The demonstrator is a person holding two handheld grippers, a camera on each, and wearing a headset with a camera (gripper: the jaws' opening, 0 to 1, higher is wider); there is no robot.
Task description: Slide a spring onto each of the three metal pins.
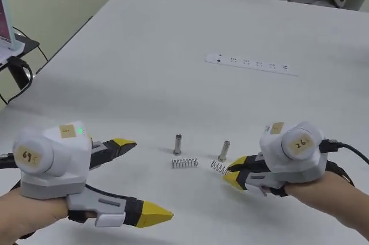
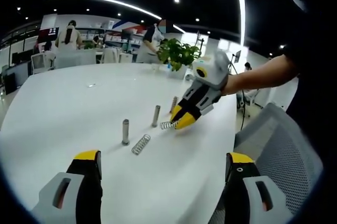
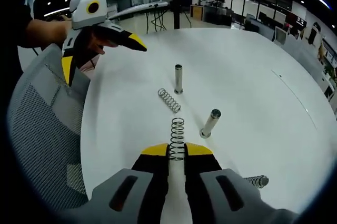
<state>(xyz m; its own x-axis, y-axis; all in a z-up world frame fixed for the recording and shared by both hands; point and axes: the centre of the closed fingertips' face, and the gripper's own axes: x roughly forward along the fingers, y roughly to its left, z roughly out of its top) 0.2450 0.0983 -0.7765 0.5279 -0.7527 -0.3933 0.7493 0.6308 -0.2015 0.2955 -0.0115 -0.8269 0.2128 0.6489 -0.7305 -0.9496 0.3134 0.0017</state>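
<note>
- The right gripper, right of centre in the head view, has its jaws pinched together on one end of a spring. The rest of the coil sticks out past the tips, low over the white table and just beside the nearer pin.
- The left gripper, at lower left, has its jaws spread wide and carries nothing.
- The step in hand, as I judge it, is threading the held spring onto that nearer pin.
- To do it well, raise the spring until its free end clears the pin's top. Then turn the coil upright so its bore lines up with the pin, and lower it straight down.
- The grip is on one end only, so the free length may sag or wobble, which calls for a slow approach. Let go only once several coils are over the head.
- The pins look free-standing, so a sideways nudge could tip one. The idle left gripper could steady the base.
- Pins: three. They are the far pin, the nearer pin, and a third pin at the lower right of the right gripper view.
- The third pin looks ribbed, as if a spring already sits on it, but I cannot be sure.
- Springs: two are plain to see, the held one and a loose spring lying flat at lower centre, between the far pin and the nearer pin. A third may be on the third pin.
- Grippers: two. Power strip: one, at upper right.
</note>
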